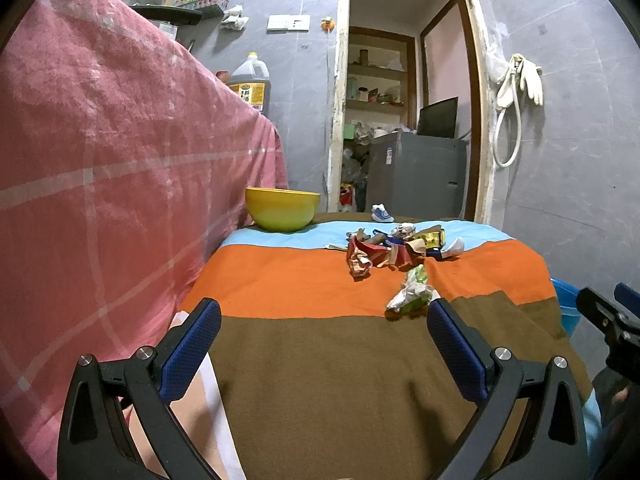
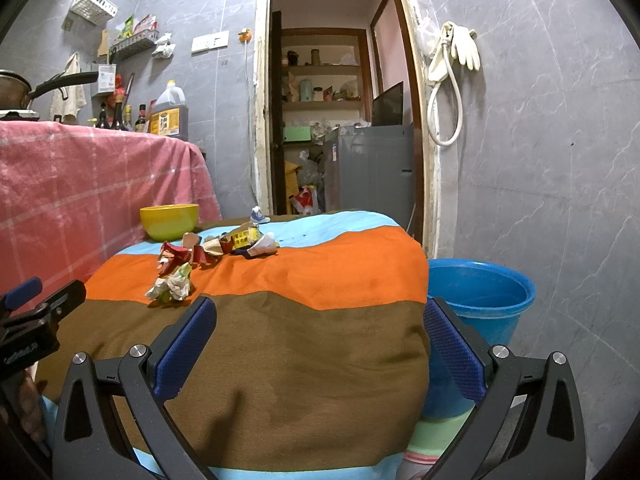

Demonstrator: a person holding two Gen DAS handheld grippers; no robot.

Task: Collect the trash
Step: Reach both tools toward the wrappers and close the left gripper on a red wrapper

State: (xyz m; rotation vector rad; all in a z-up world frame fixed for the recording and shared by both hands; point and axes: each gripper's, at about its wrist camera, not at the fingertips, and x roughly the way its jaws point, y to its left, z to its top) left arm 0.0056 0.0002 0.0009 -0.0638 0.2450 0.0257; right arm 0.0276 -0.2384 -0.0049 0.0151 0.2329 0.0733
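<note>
A pile of crumpled wrappers point(image 1: 384, 250) point(image 2: 208, 250) lies on the striped cloth-covered table point(image 1: 320, 360) point(image 2: 300, 340), toward its far side. Nearer me sits a crumpled white-green wrapper point(image 1: 412, 294) point(image 2: 172, 286). My left gripper point(image 1: 324, 320) hovers open over the brown stripe, its right fingertip close to that wrapper, nothing held. Over the table's right corner, my right gripper point(image 2: 320, 320) is open and empty. A blue bucket point(image 2: 480, 300) point(image 1: 566, 304) stands on the floor right of the table.
A yellow bowl point(image 1: 282, 208) point(image 2: 170, 220) sits at the table's far left. A small blue-white shoe figure point(image 1: 382, 213) point(image 2: 259, 216) lies at the far edge. A pink-clothed counter point(image 1: 120, 160) point(image 2: 80, 184) rises on the left. An open doorway point(image 1: 404, 120) is behind.
</note>
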